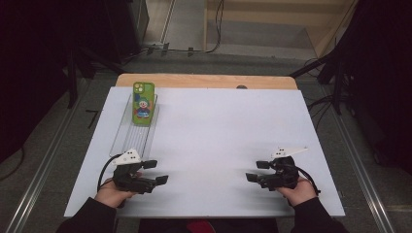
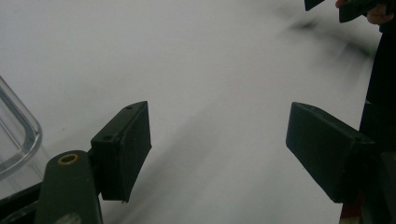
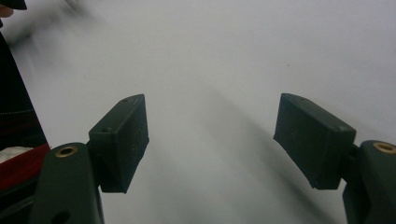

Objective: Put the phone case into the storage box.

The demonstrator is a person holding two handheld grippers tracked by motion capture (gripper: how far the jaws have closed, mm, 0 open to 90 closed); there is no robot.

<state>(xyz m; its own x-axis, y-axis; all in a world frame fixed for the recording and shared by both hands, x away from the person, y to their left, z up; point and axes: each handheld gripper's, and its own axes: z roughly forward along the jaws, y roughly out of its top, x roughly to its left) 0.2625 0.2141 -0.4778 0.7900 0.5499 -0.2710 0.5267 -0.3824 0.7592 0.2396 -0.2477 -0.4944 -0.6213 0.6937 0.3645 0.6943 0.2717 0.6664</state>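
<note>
A: Near edge first. Left gripper (image 1: 154,171) at about 7 o'clock on the white table (image 1: 218,136), held in a hand (image 1: 111,192), jaws spread wide, nothing between them. Same seen up close in the left gripper view (image 2: 218,149): bare white surface between the pads.

B: Right side?

A: Right gripper (image 1: 256,171) at about 5 o'clock, likewise gaping, empty; confirmed in the right gripper view (image 3: 211,142). Both low over the surface, pointing inward toward each other. Probably a ready stance, opened in advance for a grab.

B: Anything within reach?

A: Clear tray (image 1: 130,138) just beyond the left gripper, running toward 10 o'clock. Its rounded corner (image 2: 18,135) visible at the left of the left gripper view, just beside the jaw, not touching.

B: And the object itself?

A: Green phone (image 1: 144,103) with a cartoon figure on the case, at about 11 o'clock, resting at the tray's far end, seemingly propped against its far rim, back facing the camera. Well apart from both grippers. Left gripper far nearer, so likely the one to go.

B: Farther still?

A: Wooden table edge (image 1: 204,80) past the white surface, then dark floor and cables.
</note>
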